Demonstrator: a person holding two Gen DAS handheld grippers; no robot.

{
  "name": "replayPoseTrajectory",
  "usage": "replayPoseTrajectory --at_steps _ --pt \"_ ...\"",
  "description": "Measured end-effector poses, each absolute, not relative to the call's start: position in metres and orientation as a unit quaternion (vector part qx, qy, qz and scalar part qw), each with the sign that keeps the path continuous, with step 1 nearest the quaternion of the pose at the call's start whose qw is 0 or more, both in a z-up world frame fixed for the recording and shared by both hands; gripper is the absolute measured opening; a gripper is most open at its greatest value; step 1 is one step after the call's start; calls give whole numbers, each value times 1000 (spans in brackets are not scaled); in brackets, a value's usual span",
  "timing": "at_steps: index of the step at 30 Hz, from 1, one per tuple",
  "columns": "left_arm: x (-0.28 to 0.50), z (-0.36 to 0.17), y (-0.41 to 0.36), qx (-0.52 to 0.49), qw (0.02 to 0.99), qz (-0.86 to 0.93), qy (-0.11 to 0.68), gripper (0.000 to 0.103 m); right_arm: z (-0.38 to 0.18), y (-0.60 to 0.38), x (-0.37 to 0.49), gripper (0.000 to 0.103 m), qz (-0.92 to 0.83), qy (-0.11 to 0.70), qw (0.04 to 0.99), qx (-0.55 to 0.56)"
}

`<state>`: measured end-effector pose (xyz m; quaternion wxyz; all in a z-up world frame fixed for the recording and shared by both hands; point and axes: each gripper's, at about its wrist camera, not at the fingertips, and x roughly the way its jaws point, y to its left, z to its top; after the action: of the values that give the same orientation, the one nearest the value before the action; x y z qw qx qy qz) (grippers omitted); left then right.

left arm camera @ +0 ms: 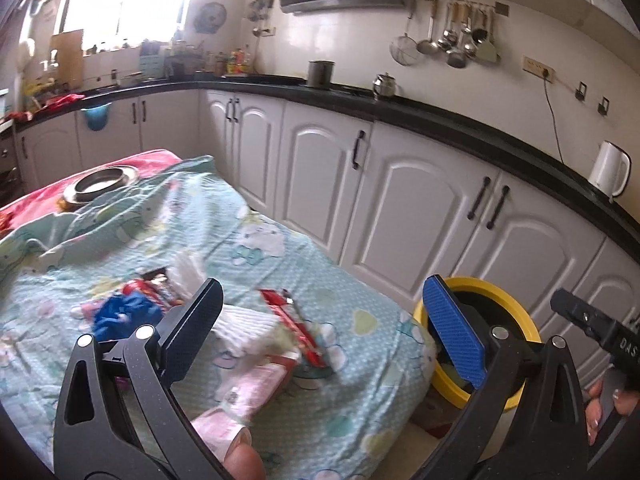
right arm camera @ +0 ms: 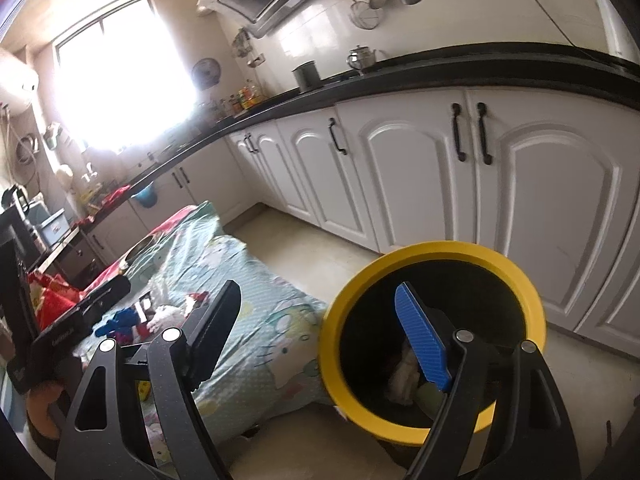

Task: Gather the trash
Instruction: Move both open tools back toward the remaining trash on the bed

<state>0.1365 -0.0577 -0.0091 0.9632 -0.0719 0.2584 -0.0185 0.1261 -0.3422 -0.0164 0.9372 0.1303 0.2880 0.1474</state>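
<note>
Trash (left arm camera: 276,328) lay scattered on the cartoon-print cloth (left arm camera: 240,236), just left of the yellow-rimmed bin (left arm camera: 516,312): red wrappers, white tissue, a blue crumpled piece and a pink packet with print too blurred to read.

Left wrist view: left gripper (left arm camera: 320,328) hung above the cloth beside the bin, fingers spread wide, nothing between them. Past the bin's right side came the tip of another black tool (left arm camera: 596,328) lettered "DAS", the rest cut off. A steel bowl (left arm camera: 102,184) sat on the cloth, far from the bin. A white kettle (left arm camera: 610,172) stood on the counter above the bin.

Right wrist view: right gripper (right arm camera: 320,332) hung at the bin's (right arm camera: 400,256) left rim, fingers spread wide and empty. Pale crumpled scraps (right arm camera: 404,376) already lay in the bin's dark bottom. The cloth (right arm camera: 256,320) with the remaining litter lay left of the bin.
</note>
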Motion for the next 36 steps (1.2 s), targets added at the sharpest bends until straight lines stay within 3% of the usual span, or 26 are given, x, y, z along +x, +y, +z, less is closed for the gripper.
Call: replayPoseTrajectory --at_steps 23,36 --pt "126 -9 30 -110 962 74 240 92 -14 -224 127 78 251 325 909 70" --pt "112 -18 95 -153 949 121 249 92 -40 -148 136 81 298 383 873 51"
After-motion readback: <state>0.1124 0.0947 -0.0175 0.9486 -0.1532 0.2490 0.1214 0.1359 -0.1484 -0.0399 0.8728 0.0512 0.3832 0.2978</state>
